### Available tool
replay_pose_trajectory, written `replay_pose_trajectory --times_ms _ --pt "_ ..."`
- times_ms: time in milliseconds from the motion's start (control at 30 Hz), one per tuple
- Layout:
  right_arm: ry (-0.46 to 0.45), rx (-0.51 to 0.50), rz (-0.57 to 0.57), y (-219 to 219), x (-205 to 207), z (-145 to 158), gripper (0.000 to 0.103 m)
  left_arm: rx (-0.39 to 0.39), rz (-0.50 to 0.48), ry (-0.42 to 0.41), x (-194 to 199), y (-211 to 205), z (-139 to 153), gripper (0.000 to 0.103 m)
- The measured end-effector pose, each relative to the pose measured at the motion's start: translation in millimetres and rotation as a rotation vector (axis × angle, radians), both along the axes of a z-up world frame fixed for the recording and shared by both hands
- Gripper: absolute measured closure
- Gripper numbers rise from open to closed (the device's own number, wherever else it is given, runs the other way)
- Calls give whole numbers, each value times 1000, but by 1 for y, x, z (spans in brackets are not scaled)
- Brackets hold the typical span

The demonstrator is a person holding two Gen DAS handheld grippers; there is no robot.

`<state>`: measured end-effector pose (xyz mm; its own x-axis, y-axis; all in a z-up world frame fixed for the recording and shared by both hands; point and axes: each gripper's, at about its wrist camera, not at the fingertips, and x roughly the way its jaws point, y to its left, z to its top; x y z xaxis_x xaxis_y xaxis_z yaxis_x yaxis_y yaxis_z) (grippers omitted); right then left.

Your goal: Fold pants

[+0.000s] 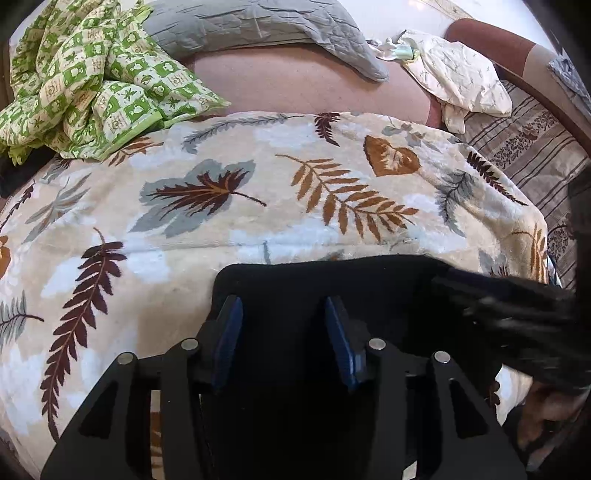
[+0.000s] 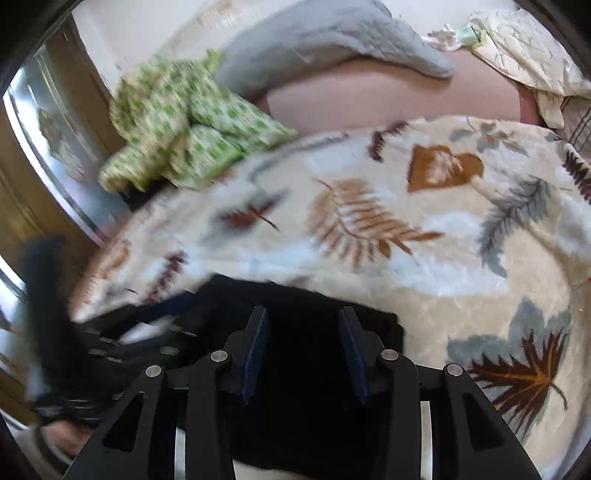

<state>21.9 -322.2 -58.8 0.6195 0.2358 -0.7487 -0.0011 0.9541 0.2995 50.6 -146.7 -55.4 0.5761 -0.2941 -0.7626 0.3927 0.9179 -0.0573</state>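
Note:
The black pants (image 1: pixel 295 280) lie as a flat dark bundle on a cream blanket with a leaf print (image 1: pixel 258 206), at its near edge. My left gripper (image 1: pixel 282 301) hovers over them, jaws apart, blue pads (image 1: pixel 231 332) clear of the cloth. In the right wrist view the same pants (image 2: pixel 236 295) lie under my right gripper (image 2: pixel 303 312), which is also open with its pads (image 2: pixel 354 354) not pressing on anything. Each gripper shows as a blurred black shape in the other's view: the right one (image 1: pixel 517 325) and the left one (image 2: pixel 92 343).
A green and white checked cloth (image 1: pixel 92 85) is heaped at the back left. A grey quilted cover (image 1: pixel 258 26) and a pale printed cloth (image 1: pixel 458 81) lie further back. A striped sheet (image 1: pixel 532 155) covers the right side. A shiny metal frame (image 2: pixel 44 155) stands left.

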Motion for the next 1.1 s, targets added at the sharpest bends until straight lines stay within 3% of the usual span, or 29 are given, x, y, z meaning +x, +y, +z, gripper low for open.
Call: replay_pose_trajectory --times_ms 133,367,533,900,1100 --pt "-9 18 -10 -6 0 -13 63 13 2 -8 -1 -2 -1 56" --pt "-45 -4 2 0 -23 17 62 5 25 5 -7 3 6 56" --pt "-42 -22 47 13 -44 24 54 2 30 -10 -20 9 15 56" --pt "-12 -163 36 33 -64 17 55 -21 72 -3 -39 35 22 56" --pt "24 -170 27 33 -67 3 55 -31 98 11 -44 47 20 56"
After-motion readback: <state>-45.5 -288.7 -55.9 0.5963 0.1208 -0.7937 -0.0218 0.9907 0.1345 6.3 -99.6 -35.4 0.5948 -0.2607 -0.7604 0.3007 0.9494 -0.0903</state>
